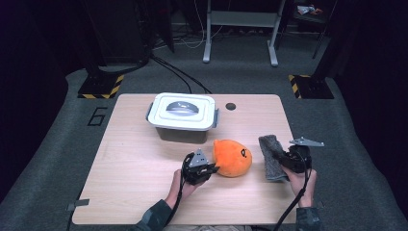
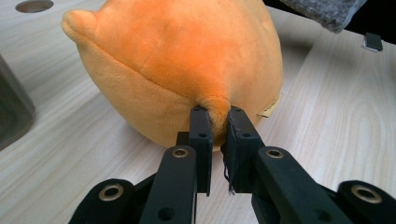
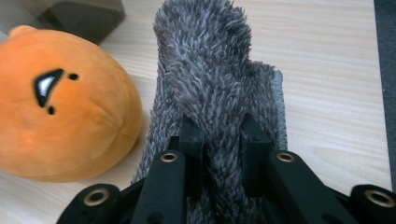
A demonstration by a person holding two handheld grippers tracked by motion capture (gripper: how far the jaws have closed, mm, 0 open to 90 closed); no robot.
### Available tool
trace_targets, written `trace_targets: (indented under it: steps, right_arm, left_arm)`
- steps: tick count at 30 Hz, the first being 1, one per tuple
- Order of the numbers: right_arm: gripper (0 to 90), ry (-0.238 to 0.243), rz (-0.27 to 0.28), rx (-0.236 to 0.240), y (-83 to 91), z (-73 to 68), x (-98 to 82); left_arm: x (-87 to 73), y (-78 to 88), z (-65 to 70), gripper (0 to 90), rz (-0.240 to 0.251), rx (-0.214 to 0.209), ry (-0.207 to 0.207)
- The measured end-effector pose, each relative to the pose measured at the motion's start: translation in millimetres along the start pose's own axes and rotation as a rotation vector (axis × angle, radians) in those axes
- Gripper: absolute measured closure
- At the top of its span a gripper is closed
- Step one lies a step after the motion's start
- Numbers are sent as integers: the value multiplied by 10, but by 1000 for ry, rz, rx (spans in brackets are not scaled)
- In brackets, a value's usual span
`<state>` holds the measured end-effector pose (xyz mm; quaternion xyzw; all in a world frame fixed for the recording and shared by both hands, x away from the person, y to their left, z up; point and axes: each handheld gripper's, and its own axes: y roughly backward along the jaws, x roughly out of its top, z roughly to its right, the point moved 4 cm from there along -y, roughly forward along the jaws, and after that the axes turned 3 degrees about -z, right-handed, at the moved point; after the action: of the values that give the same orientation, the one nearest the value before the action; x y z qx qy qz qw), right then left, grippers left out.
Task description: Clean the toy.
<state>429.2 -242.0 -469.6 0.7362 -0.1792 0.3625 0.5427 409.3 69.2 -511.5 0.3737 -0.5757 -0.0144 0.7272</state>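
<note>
Orange plush [image 1: 232, 157] and grey cloth [image 1: 273, 155] on pale wooden table [image 1: 134, 178], grey carpet [image 1: 57, 144] around.

Right gripper view: grey fuzzy cloth [image 3: 219, 93] hides the jaw tips; orange plush toy [image 3: 60, 107] cut off at left edge. Left gripper view: box [image 2: 11, 105] mostly out of frame.
</note>
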Motion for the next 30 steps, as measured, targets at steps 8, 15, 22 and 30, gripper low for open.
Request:
trace_targets:
  steps: [8,15,22,30]
  right_arm:
    - [754,24,32,40,97,-127,102]
    - [753,66,49,93,152,-327,243]
    - [750,130,53,131,111,-589,366]
    - [747,209,29,172,-30,-958,475]
  left_arm:
    - [26,-5,25,823,1,7,-38]
    - [49,-7,24,823,4,6,-54]
    - [71,-8,24,823,-1,1,-68]
    - [122,-16,36,823,-3,-6,-92]
